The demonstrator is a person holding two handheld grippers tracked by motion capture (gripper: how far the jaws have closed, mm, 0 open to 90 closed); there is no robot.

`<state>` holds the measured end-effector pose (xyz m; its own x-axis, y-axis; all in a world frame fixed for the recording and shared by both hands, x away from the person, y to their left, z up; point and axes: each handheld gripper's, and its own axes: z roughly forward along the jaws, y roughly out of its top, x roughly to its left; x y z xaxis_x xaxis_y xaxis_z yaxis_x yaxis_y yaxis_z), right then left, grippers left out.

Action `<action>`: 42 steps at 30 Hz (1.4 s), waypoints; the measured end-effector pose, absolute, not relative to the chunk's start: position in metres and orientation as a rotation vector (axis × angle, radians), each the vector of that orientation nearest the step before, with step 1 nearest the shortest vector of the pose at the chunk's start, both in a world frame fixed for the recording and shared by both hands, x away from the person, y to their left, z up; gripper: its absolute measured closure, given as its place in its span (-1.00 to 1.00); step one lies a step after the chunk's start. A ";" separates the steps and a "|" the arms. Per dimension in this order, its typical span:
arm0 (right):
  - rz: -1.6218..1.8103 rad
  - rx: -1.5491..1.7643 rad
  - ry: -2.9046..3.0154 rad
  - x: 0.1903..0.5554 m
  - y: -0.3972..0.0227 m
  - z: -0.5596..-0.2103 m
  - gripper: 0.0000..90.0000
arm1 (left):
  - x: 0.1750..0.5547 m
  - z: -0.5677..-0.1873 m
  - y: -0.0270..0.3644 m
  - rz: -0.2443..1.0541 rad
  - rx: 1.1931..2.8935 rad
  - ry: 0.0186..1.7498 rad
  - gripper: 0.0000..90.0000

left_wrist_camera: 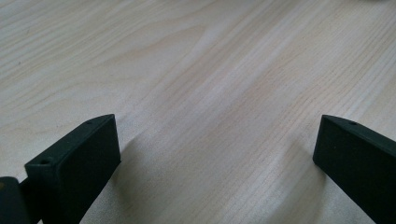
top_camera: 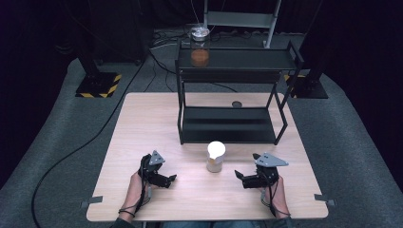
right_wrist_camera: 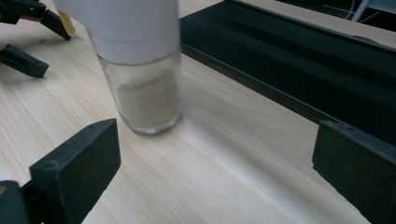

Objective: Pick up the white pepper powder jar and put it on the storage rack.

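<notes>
The glass spice jar point(top_camera: 215, 157) with white cap stands between both grippers, before the black shelf rack point(top_camera: 228, 124). Right gripper point(right_wrist_camera: 215, 154) and left gripper point(left_wrist_camera: 217, 149) are spread, empty. Glass is slippery, fragile; better to grip the body below the cap.

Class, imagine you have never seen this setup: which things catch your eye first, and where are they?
The white-capped glass jar of pale powder stands upright near the middle of the wooden table, between the open left tool and open right tool. Behind it stands a black two-tier shelf, with a second jar holding orange-brown contents at the left end of its upper tier.
</notes>
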<state>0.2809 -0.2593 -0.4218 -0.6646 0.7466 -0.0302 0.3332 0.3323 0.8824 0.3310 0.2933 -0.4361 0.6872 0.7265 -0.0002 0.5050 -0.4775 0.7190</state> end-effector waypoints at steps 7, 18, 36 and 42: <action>1.302 0.882 2.238 0.302 -0.235 -0.421 -1.00 | 0.331 -0.436 0.293 0.398 2.181 0.939 -1.00; 1.323 0.832 2.298 0.324 -0.212 -0.427 -0.99 | 0.331 -0.436 0.293 0.398 2.181 0.940 -1.00; 1.350 0.771 2.306 0.341 -0.191 -0.432 -0.99 | 0.331 -0.436 0.293 0.398 2.182 0.940 -1.00; 1.398 0.738 2.269 0.339 -0.197 -0.440 -0.34 | 0.331 -0.436 0.293 0.397 2.181 0.940 -1.00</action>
<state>0.3389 -0.1971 -0.4395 -0.7926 0.6084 -0.0413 0.2367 0.3693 0.8986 0.3311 0.2934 -0.4360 0.6872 0.7265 -0.0007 0.5056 -0.4776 0.7185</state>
